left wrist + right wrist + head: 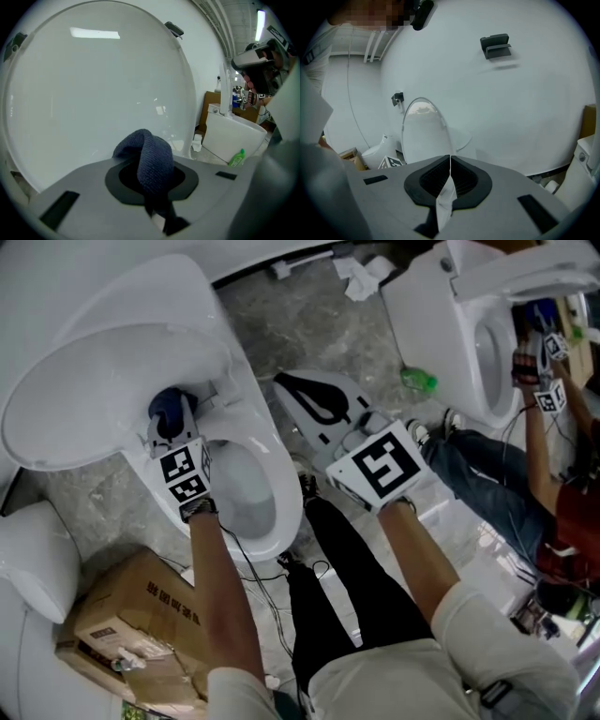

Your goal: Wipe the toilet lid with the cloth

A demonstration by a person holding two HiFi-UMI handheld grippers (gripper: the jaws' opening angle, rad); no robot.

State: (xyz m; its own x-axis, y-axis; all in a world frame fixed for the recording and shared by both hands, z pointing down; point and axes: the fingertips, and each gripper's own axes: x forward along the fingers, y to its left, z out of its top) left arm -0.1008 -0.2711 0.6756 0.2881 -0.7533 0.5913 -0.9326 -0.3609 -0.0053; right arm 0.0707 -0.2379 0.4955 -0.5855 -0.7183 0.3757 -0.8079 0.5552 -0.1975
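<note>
The raised white toilet lid (94, 381) stands at the left of the head view and fills the left gripper view (93, 93). My left gripper (173, 420) is shut on a dark blue cloth (167, 407), and the cloth is up against the lid's lower inner face near the hinge. In the left gripper view the cloth (152, 154) bulges out of the jaws of the left gripper (146, 174). My right gripper (286, 382) hangs over the floor to the right of the bowl. It is shut with nothing between its fingers (450, 158).
The open bowl and seat (253, 493) lie just right of the left gripper. A cardboard box (141, 624) and another white toilet (33, 559) sit lower left. A second toilet (469, 324), a green bottle (419, 381) and another person with grippers (548, 381) are at the right. Cables (272, 568) trail on the floor.
</note>
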